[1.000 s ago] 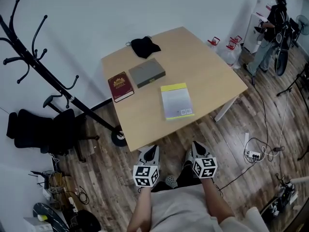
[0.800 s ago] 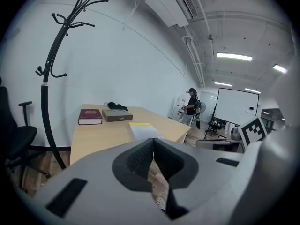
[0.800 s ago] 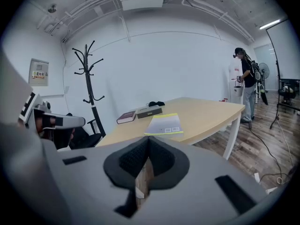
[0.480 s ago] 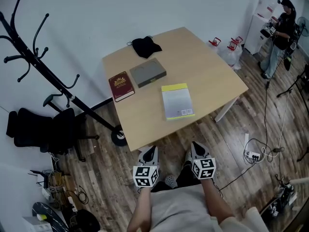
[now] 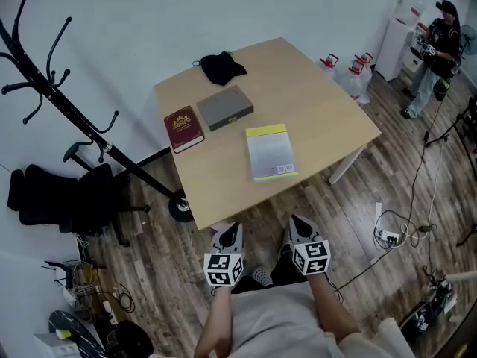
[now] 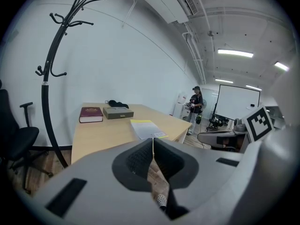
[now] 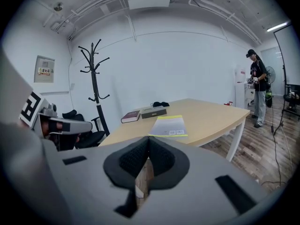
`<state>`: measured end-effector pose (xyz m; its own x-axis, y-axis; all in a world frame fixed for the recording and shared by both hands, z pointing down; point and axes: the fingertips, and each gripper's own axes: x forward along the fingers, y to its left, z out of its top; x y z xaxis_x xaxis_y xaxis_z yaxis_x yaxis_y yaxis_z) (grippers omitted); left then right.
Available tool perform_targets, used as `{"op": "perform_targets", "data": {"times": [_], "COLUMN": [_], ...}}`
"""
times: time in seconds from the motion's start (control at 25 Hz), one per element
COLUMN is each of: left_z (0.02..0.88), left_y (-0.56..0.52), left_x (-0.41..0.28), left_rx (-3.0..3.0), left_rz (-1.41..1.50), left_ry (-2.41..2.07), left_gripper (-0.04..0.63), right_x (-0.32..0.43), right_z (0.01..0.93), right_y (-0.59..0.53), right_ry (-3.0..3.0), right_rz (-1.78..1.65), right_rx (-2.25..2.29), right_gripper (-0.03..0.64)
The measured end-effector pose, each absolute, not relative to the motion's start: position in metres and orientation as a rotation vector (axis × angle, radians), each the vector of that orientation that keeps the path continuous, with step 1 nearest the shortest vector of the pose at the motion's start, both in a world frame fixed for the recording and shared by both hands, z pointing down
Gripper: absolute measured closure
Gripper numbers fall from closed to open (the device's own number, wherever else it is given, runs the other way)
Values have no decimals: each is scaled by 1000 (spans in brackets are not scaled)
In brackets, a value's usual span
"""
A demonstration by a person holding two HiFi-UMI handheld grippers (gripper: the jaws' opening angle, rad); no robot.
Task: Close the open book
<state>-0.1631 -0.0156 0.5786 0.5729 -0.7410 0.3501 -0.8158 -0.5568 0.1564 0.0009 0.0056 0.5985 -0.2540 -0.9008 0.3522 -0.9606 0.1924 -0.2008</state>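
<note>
A thin book (image 5: 270, 152) with a yellow edge and a grey cover lies flat and closed near the front of the wooden table (image 5: 313, 95); a barcode shows on its near corner. It also shows in the left gripper view as the book (image 6: 146, 128) and in the right gripper view as the book (image 7: 169, 126). My left gripper (image 5: 232, 232) and right gripper (image 5: 295, 224) hang side by side off the table's front edge, close to my body, over the floor. Both are shut with nothing between the jaws, as seen at the left gripper (image 6: 153, 139) and right gripper (image 7: 149, 138).
A dark red book (image 5: 183, 129), a grey box-like book (image 5: 226, 108) and a black cloth (image 5: 223, 68) lie at the table's far left. A black coat rack (image 5: 67, 103) and office chair (image 5: 52, 200) stand left. A person (image 5: 436, 51), water bottles (image 5: 350, 77) and floor cables (image 5: 395, 233) are right.
The person at the back right has stepped farther right. The head view has shifted slightly. Both grippers stay shut in about the same place.
</note>
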Motion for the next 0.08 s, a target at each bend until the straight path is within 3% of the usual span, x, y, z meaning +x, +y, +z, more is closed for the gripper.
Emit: {"op": "perform_targets", "data": {"times": [0.08], "left_z": [580], "left_y": [-15], "left_x": [-163], "left_rx": [2503], "left_rz": [351], "left_ry": [-1282], "left_gripper": [572], "right_x": [0], "right_z": [599], "right_y": [6], "right_ry": [-2306], "right_rz": [568], "right_rx": [1801], "right_gripper": [611]}}
